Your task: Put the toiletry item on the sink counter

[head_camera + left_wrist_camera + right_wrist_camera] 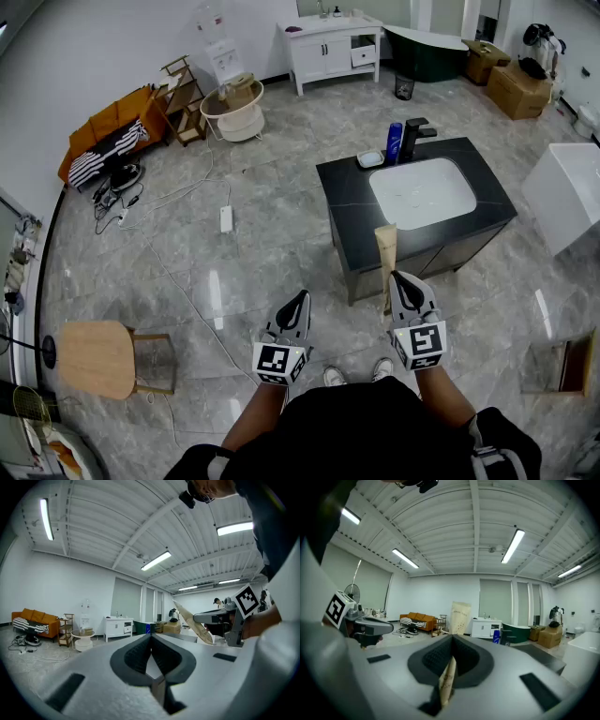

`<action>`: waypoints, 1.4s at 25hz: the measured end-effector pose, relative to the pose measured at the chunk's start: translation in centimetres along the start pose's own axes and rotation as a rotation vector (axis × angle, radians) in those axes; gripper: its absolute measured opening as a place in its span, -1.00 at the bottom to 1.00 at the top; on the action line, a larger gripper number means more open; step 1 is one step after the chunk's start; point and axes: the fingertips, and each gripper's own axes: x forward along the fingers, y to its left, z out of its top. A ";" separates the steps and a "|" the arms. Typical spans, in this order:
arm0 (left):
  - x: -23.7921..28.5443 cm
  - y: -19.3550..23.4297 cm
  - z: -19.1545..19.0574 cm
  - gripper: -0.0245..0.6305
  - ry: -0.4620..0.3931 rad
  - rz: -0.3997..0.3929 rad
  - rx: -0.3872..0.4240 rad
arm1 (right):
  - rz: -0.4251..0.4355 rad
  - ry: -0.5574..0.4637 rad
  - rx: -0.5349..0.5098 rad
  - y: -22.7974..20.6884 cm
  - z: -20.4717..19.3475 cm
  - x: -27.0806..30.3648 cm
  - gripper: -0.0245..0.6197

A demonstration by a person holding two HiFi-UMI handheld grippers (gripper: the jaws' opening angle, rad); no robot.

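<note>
Pinching the tube (384, 251) mid-body near the sink counter (342, 192), right gripper (397, 277) clamped; likely light, squashy. Left gripper (300, 297) closed, empty.

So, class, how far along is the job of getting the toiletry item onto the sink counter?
Done: the right gripper is shut on the beige tube, which stands upright above its jaws. In hand: the person faces the sink counter from the floor, and the tube seems not yet over its dark top. Left: reach over, set the tube down and open the jaws. The left gripper is shut and empty.
</note>
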 end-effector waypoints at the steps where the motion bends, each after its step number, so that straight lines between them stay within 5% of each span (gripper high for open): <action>1: -0.2 0.1 -0.2 -0.90 0.001 0.002 -0.001 | 0.002 -0.005 -0.001 0.2 -0.1 0.0 -0.90; 18: 0.5 1.0 -0.7 -0.90 0.002 -0.011 -0.018 | 0.013 -0.035 0.035 0.4 -0.4 1.5 -0.90; 35: 14.7 4.8 1.2 -0.90 0.004 0.063 -0.017 | 0.111 -0.010 0.002 -8.5 -1.6 15.3 -0.90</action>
